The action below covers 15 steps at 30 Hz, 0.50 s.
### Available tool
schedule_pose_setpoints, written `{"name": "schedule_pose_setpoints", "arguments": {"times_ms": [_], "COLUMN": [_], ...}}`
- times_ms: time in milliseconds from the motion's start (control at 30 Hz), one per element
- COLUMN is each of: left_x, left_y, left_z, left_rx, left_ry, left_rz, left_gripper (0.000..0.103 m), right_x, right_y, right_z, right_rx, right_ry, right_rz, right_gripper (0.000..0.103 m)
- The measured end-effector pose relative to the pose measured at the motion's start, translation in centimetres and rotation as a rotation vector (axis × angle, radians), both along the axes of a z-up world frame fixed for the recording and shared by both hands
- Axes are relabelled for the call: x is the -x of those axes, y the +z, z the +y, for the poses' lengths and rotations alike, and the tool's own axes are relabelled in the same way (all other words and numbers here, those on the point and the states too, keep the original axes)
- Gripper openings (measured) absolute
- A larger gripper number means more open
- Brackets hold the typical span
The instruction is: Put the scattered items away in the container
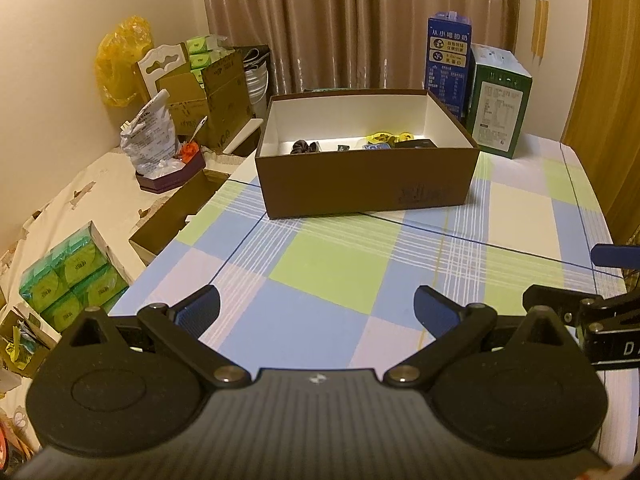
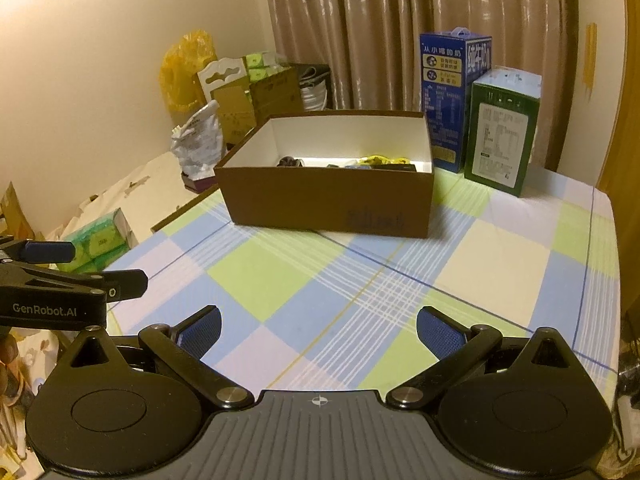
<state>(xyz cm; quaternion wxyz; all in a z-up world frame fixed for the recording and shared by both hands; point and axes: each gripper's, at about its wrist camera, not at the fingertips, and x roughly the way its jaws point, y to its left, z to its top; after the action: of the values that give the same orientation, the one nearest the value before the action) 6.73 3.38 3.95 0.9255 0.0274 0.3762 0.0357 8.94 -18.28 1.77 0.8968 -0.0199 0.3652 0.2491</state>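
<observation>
Both grippers are empty, jaws spread wide: the left gripper [image 1: 316, 310] and the right gripper [image 2: 318, 330] hover side by side over the checked cloth [image 1: 328, 264], well short of the box [image 1: 368, 184], which serves here as landmark. The box stands open toward the far end of the cloth, and in it lie the items: a dark scrunchie [image 1: 305, 146] at its left, yellow wrappers [image 1: 386, 137] and a black flat piece [image 1: 416, 144] toward its right. No loose item shows on the cloth on the near side of the box, so the tidying looks finished, or nearly so; anything behind the box is hidden. Beyond its right corner stand a blue carton [image 1: 448, 64] and a green carton [image 1: 500, 108]. Left of it, off the table, are cardboard boxes, a crumpled bag [image 1: 150, 136] and tissue packs [image 1: 74, 276]. Nothing lies between the grippers and the box.
</observation>
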Motion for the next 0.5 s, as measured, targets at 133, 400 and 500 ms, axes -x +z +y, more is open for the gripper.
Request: {"name": "schedule_pose_setpoints", "arguments": {"times_ms": [133,400,500], "left_x": [-0.14,-0.48,-0.61], "left_y": [-0.26,-0.5,-0.56], "left_z": [-0.27,-0.5,-0.54], "left_rx": [-0.003,-0.006,-0.007], "left_ry": [0.0,0.005,0.005], "left_rz": [0.008,0.016,0.019], "left_gripper": [0.102,0.102,0.102], "right_x": [-0.17,-0.45,-0.54], "right_y": [-0.25,-0.49,-0.6], "right_z": [-0.1,0.01,0.06], "right_rx": [0.002,0.001,0.004], "right_ry": [0.003,0.014,0.013], "right_rz": [0.008,0.015,0.019], "right_gripper": [0.101,0.101,0.101]}}
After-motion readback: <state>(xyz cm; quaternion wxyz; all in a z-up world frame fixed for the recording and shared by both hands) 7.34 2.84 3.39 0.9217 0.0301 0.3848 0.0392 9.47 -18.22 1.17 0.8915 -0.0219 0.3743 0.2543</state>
